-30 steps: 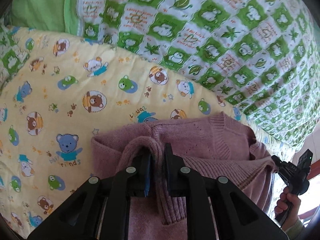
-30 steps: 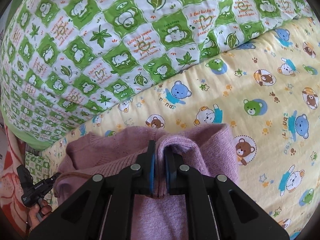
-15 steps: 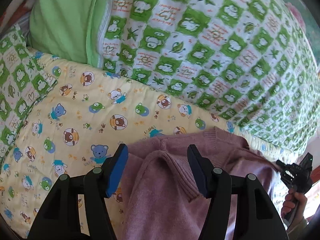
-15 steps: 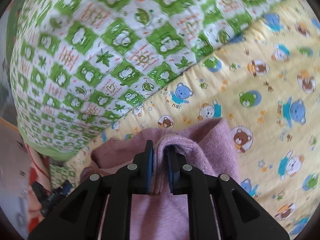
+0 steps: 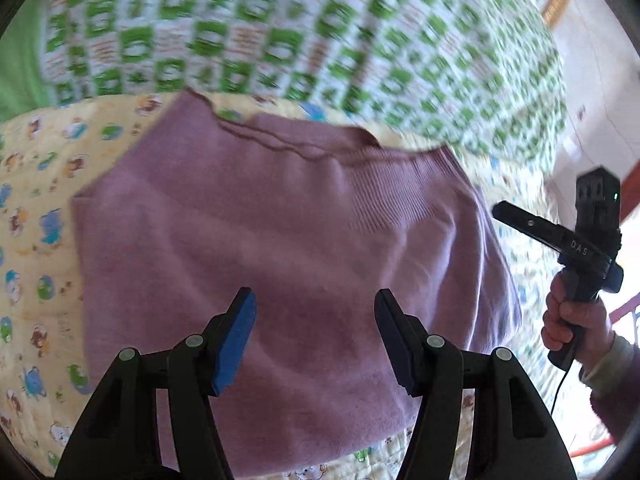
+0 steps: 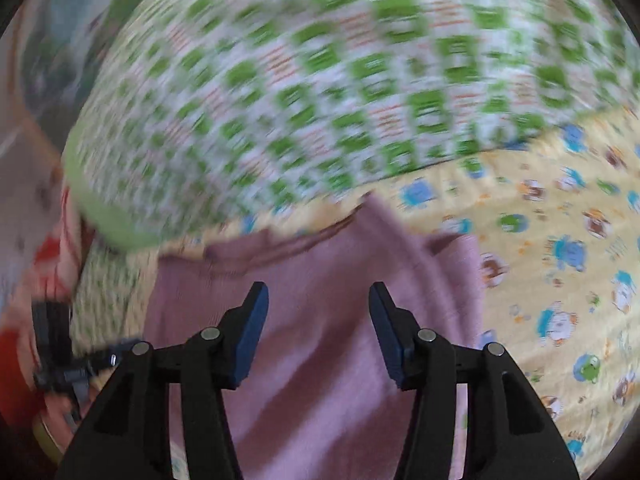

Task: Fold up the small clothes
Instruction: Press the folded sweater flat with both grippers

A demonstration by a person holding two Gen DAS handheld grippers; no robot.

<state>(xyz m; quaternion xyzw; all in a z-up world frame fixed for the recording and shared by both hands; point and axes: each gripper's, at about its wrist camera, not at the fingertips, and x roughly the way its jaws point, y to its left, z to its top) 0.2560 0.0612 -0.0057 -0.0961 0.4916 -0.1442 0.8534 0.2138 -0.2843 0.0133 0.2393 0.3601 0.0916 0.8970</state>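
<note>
The mauve knitted sweater (image 5: 280, 248) is laid folded into a rough rectangle on the yellow bear-print sheet (image 5: 36, 240), with its ribbed edge turned toward the green checked quilt (image 5: 360, 40) behind it. It is judged to be soft, light and limp (a loose knit that will sag and stretch wherever it is lifted), so it would best be taken at a doubled edge or a corner, with both layers pinched together, not at the flat middle.

The garment is seen just beyond and beneath the left gripper (image 5: 316, 336), whose jaws are spread wide with nothing between them. The right gripper (image 6: 318, 332) is poised over the sweater's other side; its jaws have just been opening, and no fabric is caught in them. The sweater is touched by neither pair of pads, as far as the blurred views allow.
</note>
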